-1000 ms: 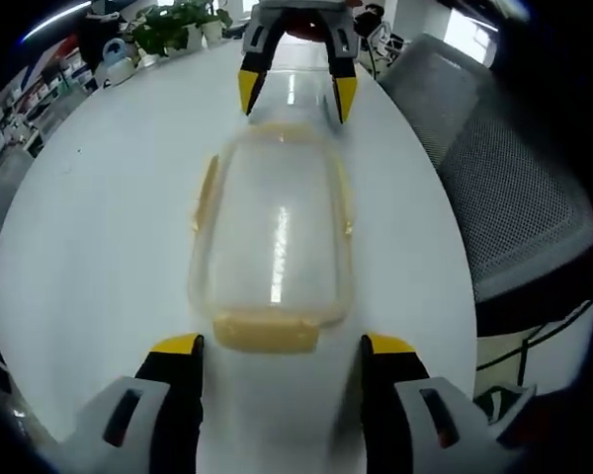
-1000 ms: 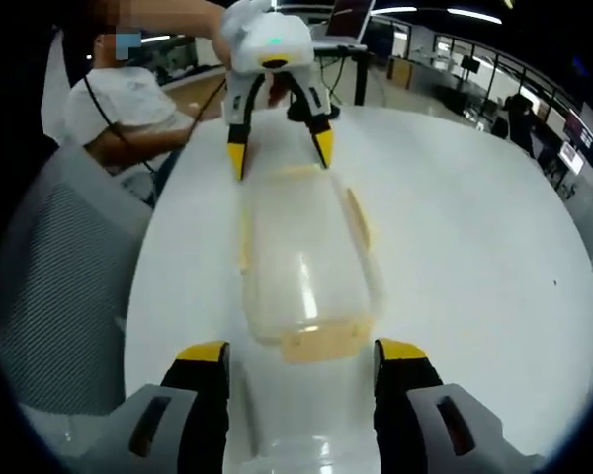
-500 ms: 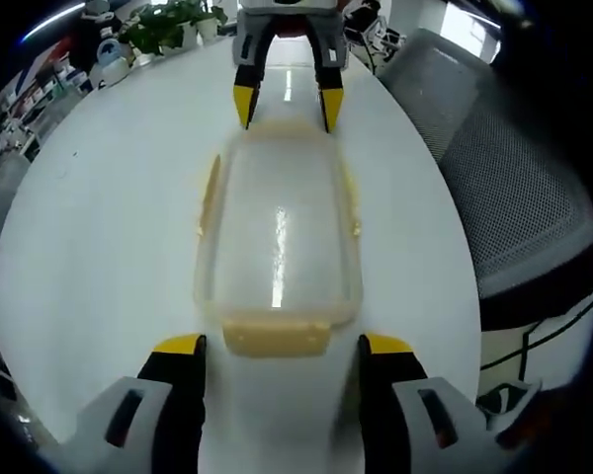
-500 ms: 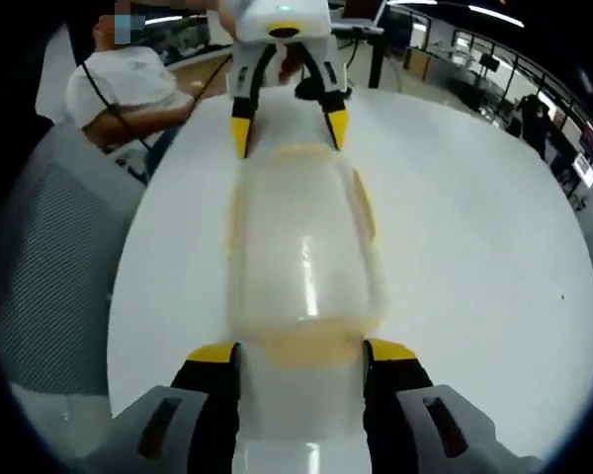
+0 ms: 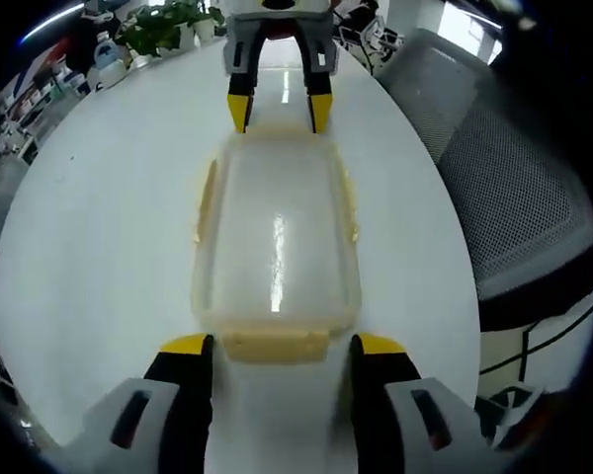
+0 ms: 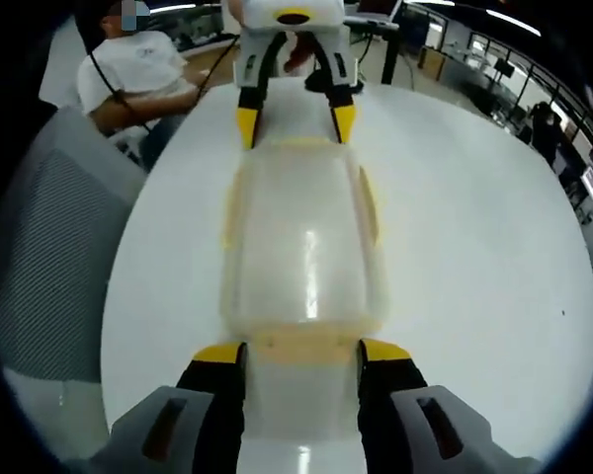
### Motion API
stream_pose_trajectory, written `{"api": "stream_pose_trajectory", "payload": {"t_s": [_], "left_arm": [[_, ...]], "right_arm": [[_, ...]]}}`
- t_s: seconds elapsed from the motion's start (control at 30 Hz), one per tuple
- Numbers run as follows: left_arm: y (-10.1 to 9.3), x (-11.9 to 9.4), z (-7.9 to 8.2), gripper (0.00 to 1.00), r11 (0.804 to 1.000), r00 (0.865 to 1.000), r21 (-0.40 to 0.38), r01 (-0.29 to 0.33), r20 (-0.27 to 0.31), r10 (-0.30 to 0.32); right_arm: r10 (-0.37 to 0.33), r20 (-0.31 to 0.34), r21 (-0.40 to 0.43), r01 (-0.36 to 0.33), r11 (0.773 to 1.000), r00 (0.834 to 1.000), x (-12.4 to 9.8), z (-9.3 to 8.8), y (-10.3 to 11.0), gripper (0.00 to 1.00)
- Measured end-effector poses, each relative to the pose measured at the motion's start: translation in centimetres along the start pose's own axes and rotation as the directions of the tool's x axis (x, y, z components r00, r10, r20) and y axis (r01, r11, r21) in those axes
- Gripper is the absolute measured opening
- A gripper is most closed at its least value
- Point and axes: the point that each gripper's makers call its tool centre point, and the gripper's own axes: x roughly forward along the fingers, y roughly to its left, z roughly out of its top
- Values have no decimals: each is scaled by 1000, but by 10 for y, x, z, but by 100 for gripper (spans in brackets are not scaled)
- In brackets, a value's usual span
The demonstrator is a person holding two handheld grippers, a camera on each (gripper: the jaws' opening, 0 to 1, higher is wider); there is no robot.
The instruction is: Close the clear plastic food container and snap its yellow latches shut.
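Observation:
A clear plastic container (image 5: 275, 237) with its lid on lies lengthwise on the white table (image 5: 89, 227). Yellow latches run along its long sides (image 5: 206, 202) and across both ends. My left gripper (image 5: 280, 348) is open, its yellow tips on either side of the near end latch (image 5: 275, 344). At the far end my right gripper (image 5: 277, 107) is open too, astride the other end latch. In the right gripper view the container (image 6: 304, 247) runs from my right gripper (image 6: 301, 353), tips close beside the latch (image 6: 304, 346), up to the left gripper (image 6: 296, 123).
A grey mesh chair (image 5: 514, 168) stands by the table's edge, seen also as the chair (image 6: 49, 247). Potted plants (image 5: 168, 25) sit at the table's far end. A seated person (image 6: 138, 79) is beyond the table, with office desks behind.
Both grippers have drawn in toward the container's ends, and each pair of jaws has narrowed a little around its end latch. The container has stayed put.

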Motion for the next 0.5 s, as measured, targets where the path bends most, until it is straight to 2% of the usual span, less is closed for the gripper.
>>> {"api": "stream_pose_trajectory", "payload": {"t_s": [0.17, 0.33, 0.5], "left_arm": [[8, -1, 0, 40, 1000, 1000, -23, -11, 1, 11], [8, -1, 0, 39, 999, 1000, -31, -11, -7, 11], [8, 1, 0, 39, 999, 998, -36, -13, -65, 10]], "right_arm": [[-7, -1, 10, 7, 1000, 1000, 1, -1, -3, 40], [-4, -22, 7, 4, 1000, 1000, 2, 1, -3, 39], [8, -83, -10, -9, 1000, 997, 3, 1, -4, 39]]}}
